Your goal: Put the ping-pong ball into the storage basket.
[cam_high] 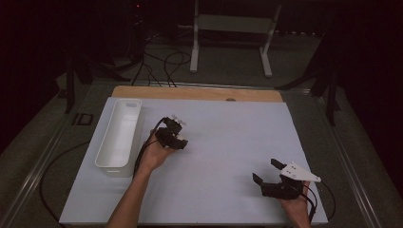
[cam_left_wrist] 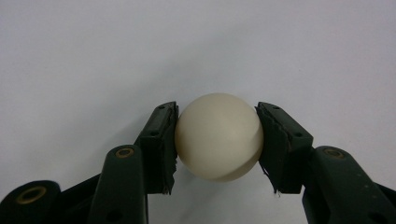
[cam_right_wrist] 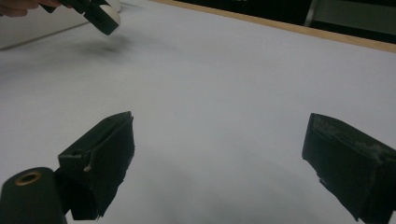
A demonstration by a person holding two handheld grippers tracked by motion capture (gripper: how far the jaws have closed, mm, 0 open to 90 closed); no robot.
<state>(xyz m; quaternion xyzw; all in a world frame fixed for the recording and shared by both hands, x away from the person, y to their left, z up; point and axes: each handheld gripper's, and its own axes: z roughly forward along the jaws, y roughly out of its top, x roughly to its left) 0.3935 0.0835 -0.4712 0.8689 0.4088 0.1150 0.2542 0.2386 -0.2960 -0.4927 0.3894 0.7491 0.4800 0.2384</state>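
Left tool: clamped on a smooth, cream-white plastic ball, one black pad pressing each side, ball sitting right at the tips and bulging out ahead of them. Seen from the right gripper view as well, far off to the upper left, ball nipped in the tip and held clear of the bench with a soft shadow beneath.

Right tool: spread wide, nothing between the pads, resting low over the pale grey-white bench sheet, well apart from the ball.

Relation that matters, judged from the high view: long, narrow white plastic bin lies just beside the left tool, off to that hand's outer side, long axis running away from the person. Left hand far nearer to it than the right hand. Likely next step a short sideways carry over the near wall, then release above the open trough; any point along the length should serve. Main risk: round ball slipping from the tips during the swing.
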